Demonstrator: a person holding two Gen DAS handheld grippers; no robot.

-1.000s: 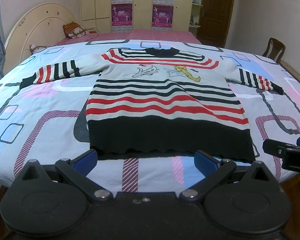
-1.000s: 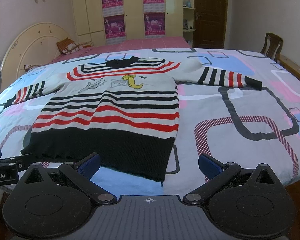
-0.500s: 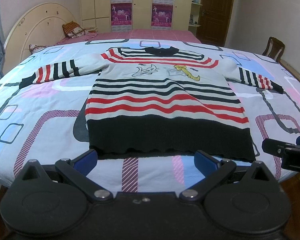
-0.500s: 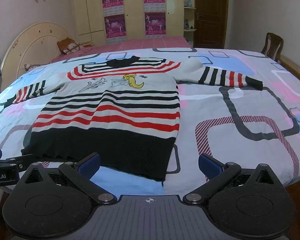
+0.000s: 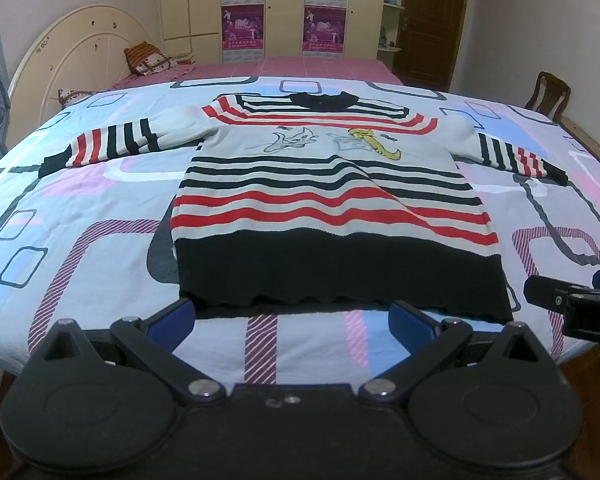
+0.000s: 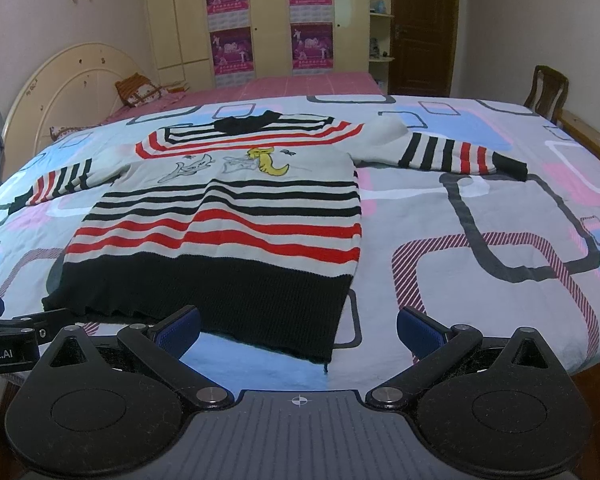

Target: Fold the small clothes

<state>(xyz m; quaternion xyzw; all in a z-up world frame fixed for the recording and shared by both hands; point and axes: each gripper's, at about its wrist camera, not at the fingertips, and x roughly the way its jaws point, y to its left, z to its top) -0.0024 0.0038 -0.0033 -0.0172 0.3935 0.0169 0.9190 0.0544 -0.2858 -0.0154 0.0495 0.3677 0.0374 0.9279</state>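
Both claws, the left gripper [image 5: 290, 320] and right gripper [image 6: 298, 330], hang spread wide and empty just short of the sweater [image 5: 324, 200] hem ahead, so a shallow pinch risks catching only the top layer or dragging the bedsheet [image 5: 80, 216] along.

Sweater [image 5: 332, 208] ribbed matt knit; bedsheet [image 5: 80, 248] smooth matt cloth; chair [image 6: 548, 92] glossy wood.

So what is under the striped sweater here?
The sweater lies flat on the patterned bedsheet, sleeves spread. The sheet shows all around it; whatever is directly beneath the body is covered and cannot be seen.
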